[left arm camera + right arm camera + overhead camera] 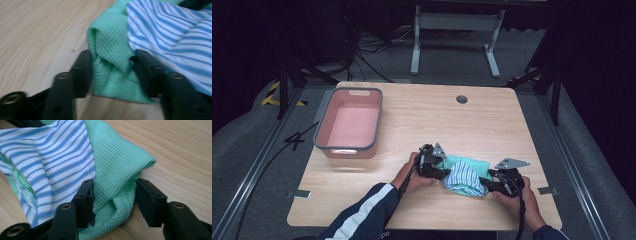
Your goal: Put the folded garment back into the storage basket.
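While both grippers close in on a bundle of cloth near the table's (pixel 422 125) front edge, the work looks only begun: the green towel (pixel 460 162) and the striped cloth (pixel 465 175) lying over it are gathered but not lifted, and the pink bin (pixel 348 124) at the far left stands empty. A likely next step is carrying the bundle there. From above, the left gripper (pixel 443 173) and right gripper (pixel 488 181) flank the heap, their grip hidden. The left gripper view shows the jaws clenched on a fold of towel (pixel 110 67). The right gripper view shows the towel's (pixel 117 182) folded corner between its jaws, one pad pressing, the other barely clear of it.
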Motion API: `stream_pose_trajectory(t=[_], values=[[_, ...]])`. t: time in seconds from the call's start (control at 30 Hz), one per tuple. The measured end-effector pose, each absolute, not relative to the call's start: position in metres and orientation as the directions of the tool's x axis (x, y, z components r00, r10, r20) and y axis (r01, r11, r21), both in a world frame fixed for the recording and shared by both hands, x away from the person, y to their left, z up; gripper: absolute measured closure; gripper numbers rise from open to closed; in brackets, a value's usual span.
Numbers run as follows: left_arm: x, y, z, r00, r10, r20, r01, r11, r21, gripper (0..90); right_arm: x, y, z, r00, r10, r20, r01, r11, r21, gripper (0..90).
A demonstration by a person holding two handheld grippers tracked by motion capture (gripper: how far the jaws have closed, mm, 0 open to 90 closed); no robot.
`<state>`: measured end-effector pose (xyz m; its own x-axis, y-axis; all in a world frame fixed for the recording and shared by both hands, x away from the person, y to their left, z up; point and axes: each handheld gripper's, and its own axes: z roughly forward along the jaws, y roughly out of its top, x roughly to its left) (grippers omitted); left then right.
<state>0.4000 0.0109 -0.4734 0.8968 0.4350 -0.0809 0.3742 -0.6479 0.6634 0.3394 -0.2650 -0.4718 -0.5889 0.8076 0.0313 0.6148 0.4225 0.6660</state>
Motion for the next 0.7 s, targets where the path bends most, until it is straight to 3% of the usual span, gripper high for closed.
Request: stream_pose_trajectory(t=[0.13,0.17,0.23,0.7], values=[[0.400,0.012,-0.474,0.908,0.403,-0.113,0.369,-0.644,0.670,73.0,0.339,-0.261,-0.469,-0.599,0.800,0.040,0.622,0.434,0.652,68.9],[0.400,0.012,-0.474,0.908,0.402,-0.115,0.370,-0.645,0.669,74.9,0.339,-0.260,-0.469,-0.608,0.792,0.050,0.621,0.436,0.651,76.3],[0.399,0.010,-0.473,0.910,0.398,-0.119,0.370,-0.647,0.666,78.2,0.339,-0.260,-0.469,-0.626,0.778,0.054,0.615,0.450,0.648,81.6],[0.399,0.011,-0.445,0.919,0.392,-0.041,0.319,-0.680,0.660,82.9,0.344,-0.261,-0.451,-0.622,0.781,0.051,0.596,0.431,0.678,84.7]])
